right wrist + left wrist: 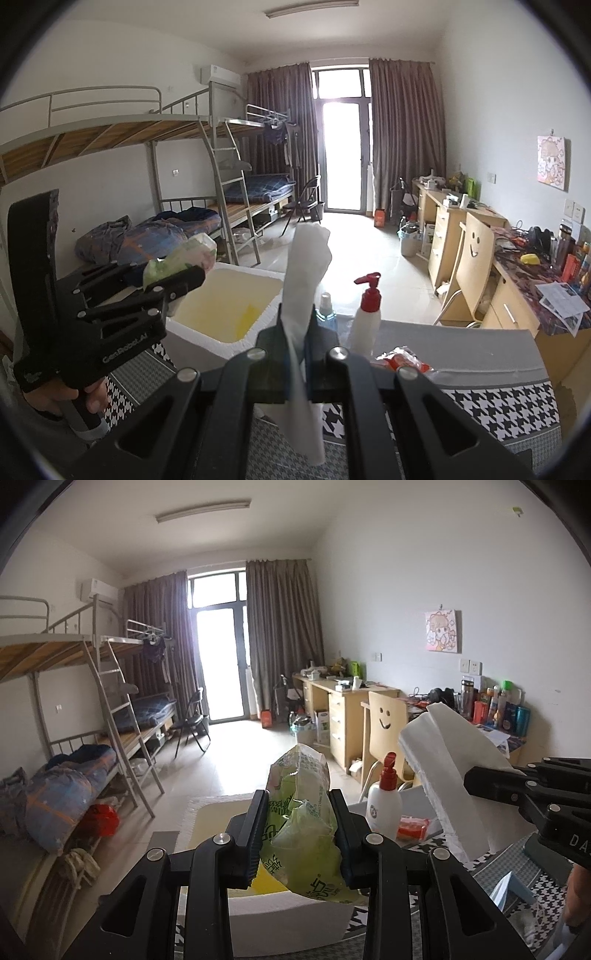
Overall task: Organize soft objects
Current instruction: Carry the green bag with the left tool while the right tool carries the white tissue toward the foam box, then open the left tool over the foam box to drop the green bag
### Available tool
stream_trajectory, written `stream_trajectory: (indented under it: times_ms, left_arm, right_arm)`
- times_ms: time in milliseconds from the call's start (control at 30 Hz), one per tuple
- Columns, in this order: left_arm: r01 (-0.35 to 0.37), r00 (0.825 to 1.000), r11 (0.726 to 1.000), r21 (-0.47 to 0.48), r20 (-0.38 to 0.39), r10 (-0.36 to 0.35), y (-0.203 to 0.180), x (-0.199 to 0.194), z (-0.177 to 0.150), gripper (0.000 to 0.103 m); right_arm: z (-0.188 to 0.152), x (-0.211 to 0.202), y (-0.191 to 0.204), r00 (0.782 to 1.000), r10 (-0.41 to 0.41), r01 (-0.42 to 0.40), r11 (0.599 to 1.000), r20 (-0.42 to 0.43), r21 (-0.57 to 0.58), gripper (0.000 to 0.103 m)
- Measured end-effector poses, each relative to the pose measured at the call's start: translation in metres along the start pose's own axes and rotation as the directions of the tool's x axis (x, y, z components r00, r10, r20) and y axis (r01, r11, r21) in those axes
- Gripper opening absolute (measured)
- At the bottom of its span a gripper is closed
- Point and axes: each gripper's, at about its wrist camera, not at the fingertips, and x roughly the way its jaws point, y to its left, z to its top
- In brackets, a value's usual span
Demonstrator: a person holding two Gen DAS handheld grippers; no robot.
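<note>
My left gripper (300, 825) is shut on a crumpled green plastic tissue pack (301, 812) and holds it above a white foam box (280, 912) with a yellow bottom. In the right wrist view the left gripper (173, 277) and the pack (181, 256) hang over the box's (207, 339) left rim. My right gripper (299, 332) is shut on a stack of white tissues (304, 280) that stands upright above the table. In the left wrist view the tissues (450, 760) sit at the right, held by the right gripper (476, 779).
A white pump bottle with a red cap (367, 314), a small blue spray bottle (327, 312) and a red packet (404, 360) stand on the houndstooth-patterned table (498, 402) beyond the box. Bunk beds (147, 184) are at left, desks (461, 236) at right.
</note>
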Motion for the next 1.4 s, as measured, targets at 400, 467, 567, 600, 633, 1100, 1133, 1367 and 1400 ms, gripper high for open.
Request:
stream_trajectory:
  times_ms: [400, 467, 567, 600, 633, 1100, 1133, 1367, 1400]
  left_arm:
    - [-0.045, 0.999, 0.999, -0.015, -0.014, 0.045, 0.01, 0.007, 0.001, 0.035]
    - [-0.05, 0.999, 0.998, -0.023, -0.017, 0.05, 0.012, 0.008, 0.001, 0.035]
    - [-0.066, 0.998, 0.997, -0.027, -0.014, 0.066, 0.011, 0.01, 0.002, 0.035]
    - [-0.069, 0.997, 0.997, -0.031, -0.018, 0.068, 0.012, 0.012, 0.002, 0.035]
    - [-0.068, 0.997, 0.997, -0.035, -0.022, 0.068, 0.012, 0.013, 0.001, 0.035]
    - [-0.097, 0.994, 0.993, -0.071, -0.061, 0.092, 0.019, 0.03, 0.002, 0.035]
    - [-0.098, 0.993, 0.993, -0.072, -0.066, 0.094, 0.02, 0.031, 0.001, 0.035]
    - [-0.091, 0.992, 0.992, -0.088, -0.097, 0.082, 0.025, 0.042, -0.003, 0.035]
    - [-0.089, 0.992, 0.992, -0.092, -0.099, 0.079, 0.025, 0.043, -0.003, 0.035]
  right_arm:
    - [0.01, 0.014, 0.008, 0.999, 0.034, -0.034, 0.999, -0.01, -0.016, 0.009]
    - [0.011, 0.017, 0.011, 0.999, 0.042, -0.043, 0.999, -0.014, -0.023, 0.009]
    - [0.014, 0.023, 0.015, 0.998, 0.056, -0.057, 0.998, -0.02, -0.03, 0.009]
    - [0.014, 0.023, 0.016, 0.998, 0.059, -0.059, 0.998, -0.02, -0.032, 0.009]
    - [0.015, 0.025, 0.018, 0.998, 0.063, -0.064, 0.997, -0.019, -0.033, 0.009]
    - [0.023, 0.049, 0.031, 0.994, 0.106, -0.106, 0.994, -0.031, -0.024, 0.009]
    - [0.023, 0.051, 0.032, 0.993, 0.109, -0.11, 0.994, -0.034, -0.023, 0.009]
    - [0.021, 0.06, 0.034, 0.991, 0.121, -0.122, 0.992, -0.055, -0.028, 0.009]
    - [0.021, 0.061, 0.035, 0.991, 0.122, -0.123, 0.992, -0.058, -0.028, 0.009]
